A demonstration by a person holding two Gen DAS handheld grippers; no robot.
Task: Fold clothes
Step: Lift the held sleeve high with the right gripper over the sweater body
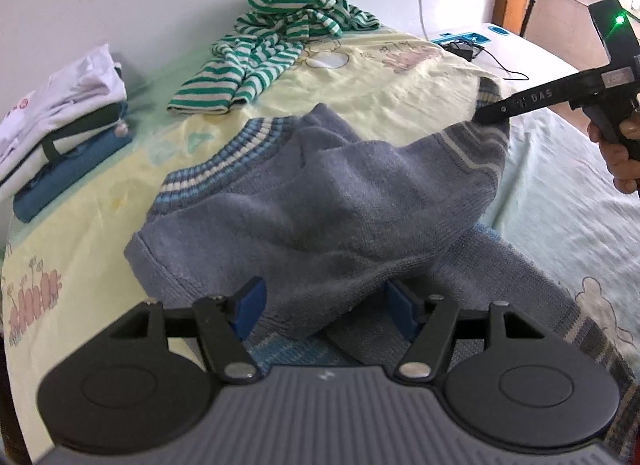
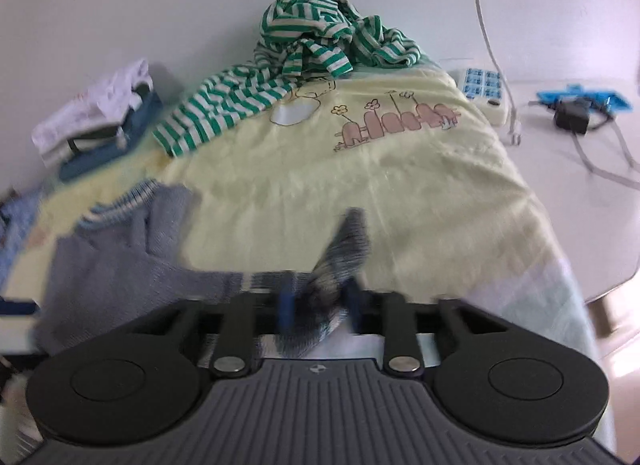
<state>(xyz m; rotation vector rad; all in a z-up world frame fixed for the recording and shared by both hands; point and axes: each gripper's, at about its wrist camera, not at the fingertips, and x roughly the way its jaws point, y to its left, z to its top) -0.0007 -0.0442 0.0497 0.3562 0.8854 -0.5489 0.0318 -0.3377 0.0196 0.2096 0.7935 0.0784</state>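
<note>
From my left wrist view, the grey sweater [image 1: 320, 201] lies on the bed [image 1: 380, 81] straight ahead of my left tongs [image 1: 322, 307], whose blue pads stand spread with a fold of knit between them, not pinched. Its long axis runs from the striped collar at upper left toward the sleeve at right, where my right tongs [image 1: 486, 113] pinch the cuff, lifted.

From my right wrist view, blurred, the right tongs [image 2: 320, 305] are pressed together on that cuff [image 2: 340, 261]; the sweater body [image 2: 120, 257] trails away to their left. I judge the right hand better placed to carry the sleeve across the body.
</note>
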